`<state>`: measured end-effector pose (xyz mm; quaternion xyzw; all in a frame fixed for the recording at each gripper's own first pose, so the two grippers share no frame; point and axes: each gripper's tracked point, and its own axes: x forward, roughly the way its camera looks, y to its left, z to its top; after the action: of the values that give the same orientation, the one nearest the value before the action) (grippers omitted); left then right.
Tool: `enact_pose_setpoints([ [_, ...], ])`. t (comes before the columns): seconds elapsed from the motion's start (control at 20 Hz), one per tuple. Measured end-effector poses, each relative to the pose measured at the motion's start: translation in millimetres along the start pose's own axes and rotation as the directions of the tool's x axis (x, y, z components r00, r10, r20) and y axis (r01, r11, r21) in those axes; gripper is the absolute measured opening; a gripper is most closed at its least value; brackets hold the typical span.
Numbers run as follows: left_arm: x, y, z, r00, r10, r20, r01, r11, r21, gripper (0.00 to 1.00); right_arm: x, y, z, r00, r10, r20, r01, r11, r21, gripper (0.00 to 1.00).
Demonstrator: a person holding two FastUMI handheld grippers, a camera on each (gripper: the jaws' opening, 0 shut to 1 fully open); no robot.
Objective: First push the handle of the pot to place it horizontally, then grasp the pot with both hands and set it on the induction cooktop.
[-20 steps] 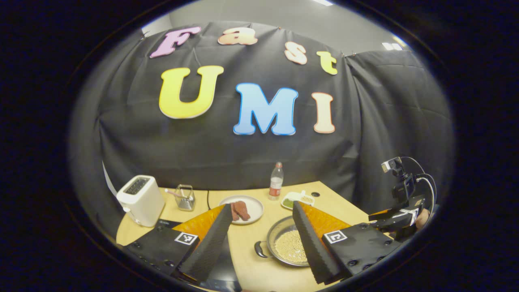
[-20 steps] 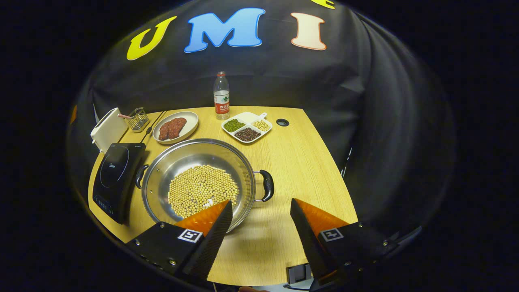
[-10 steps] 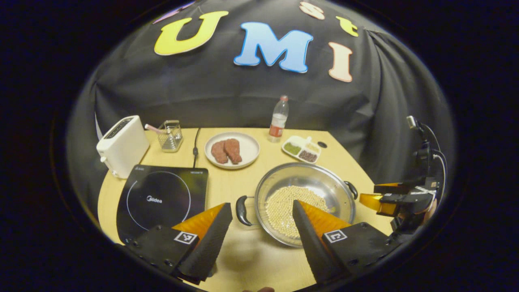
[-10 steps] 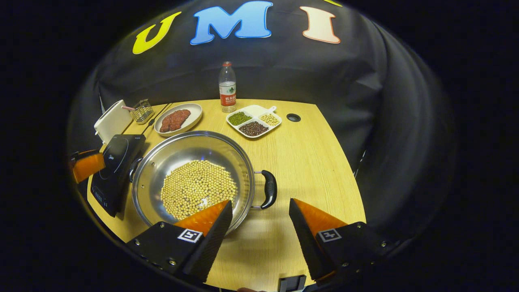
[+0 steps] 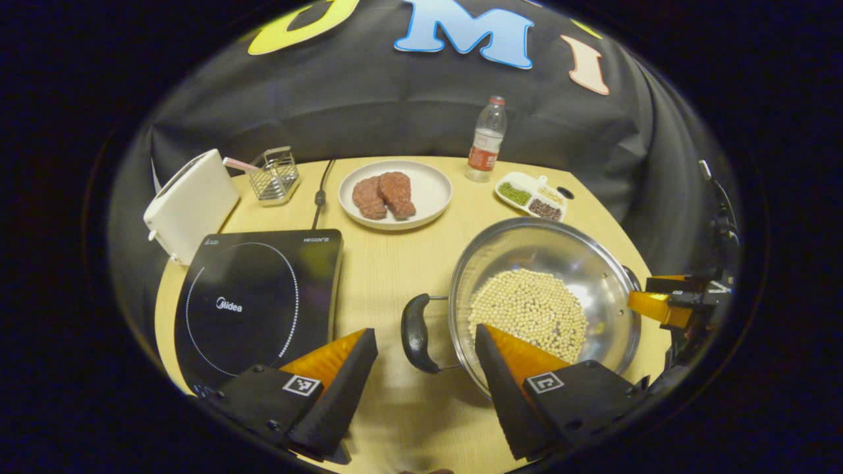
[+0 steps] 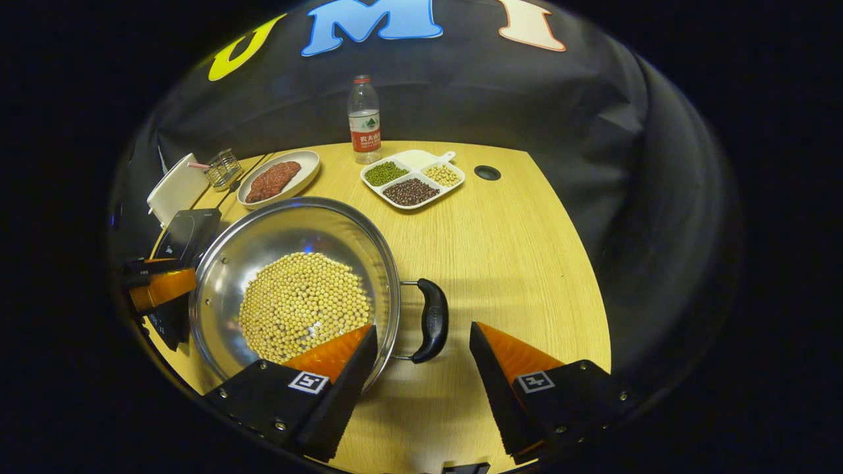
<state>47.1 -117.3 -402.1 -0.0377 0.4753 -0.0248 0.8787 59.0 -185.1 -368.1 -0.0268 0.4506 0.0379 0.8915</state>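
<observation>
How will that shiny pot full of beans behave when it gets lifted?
The pot looks like rigid steel, so probably stiff. The loose beans would likely slide if it tilts. Its handles sit on opposite sides, so lifting by one would likely tip it.

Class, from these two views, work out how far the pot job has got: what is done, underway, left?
Done: the pot's handles lie sideways. Underway: open left tongs and right tongs each straddle a handle, neither gripped. Left: clamp, lift onto the induction cooktop.
</observation>
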Motion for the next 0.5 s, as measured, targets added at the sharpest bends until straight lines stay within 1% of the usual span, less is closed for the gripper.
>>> enact_pose_setpoints([
  [0.05,6.0,1.0,0.0,1.0,0.006,-0.008,-0.005,1.0,0.007,0.98,5.4,-0.2,0.0,1.0,0.003,-0.008,-0.003,1.0,0.004,0.88],
  [0.1,10.6,2.2,0.3,1.0,0.011,-0.015,-0.011,1.0,0.015,0.96,9.9,-0.5,0.6,1.0,0.008,-0.015,-0.008,1.0,0.007,0.88],
  [0.15,17.5,2.0,-2.3,1.0,0.015,-0.024,-0.015,1.0,0.023,0.98,14.4,-0.6,0.3,1.0,0.011,-0.024,-0.011,1.0,0.009,0.88],
  [0.25,29.1,3.0,-3.0,0.999,0.023,-0.042,-0.021,0.999,0.031,0.97,21.6,2.7,1.0,0.999,0.022,-0.037,-0.022,1.0,0.011,0.88],
  [0.3,33.0,2.8,-3.9,0.998,0.027,-0.054,-0.025,0.999,0.036,0.97,26.4,2.9,0.7,0.999,0.022,-0.043,-0.022,1.0,0.007,0.86],
  [0.35,37.4,1.6,-5.7,0.998,0.026,-0.064,-0.024,0.999,0.04,0.96,31.5,4.6,-1.0,0.998,0.03,-0.052,-0.03,1.0,0.006,0.86],
  [0.4,41.3,-0.5,-6.1,0.997,0.018,-0.07,-0.015,0.999,0.043,0.89,34.1,5.8,-0.2,0.998,0.033,-0.058,-0.033,0.999,0.011,0.85],
  [0.45,43.1,-2.9,-5.6,0.997,0.012,-0.074,-0.008,0.999,0.048,0.83,40.0,9.9,-2.0,0.997,0.053,-0.06,-0.052,0.999,0.018,0.84],
  [0.5,44.8,-4.6,-5.3,0.997,0.008,-0.075,-0.004,0.999,0.053,0.78,40.2,12.3,-1.1,0.996,0.06,-0.063,-0.059,0.998,0.022,0.76],
])
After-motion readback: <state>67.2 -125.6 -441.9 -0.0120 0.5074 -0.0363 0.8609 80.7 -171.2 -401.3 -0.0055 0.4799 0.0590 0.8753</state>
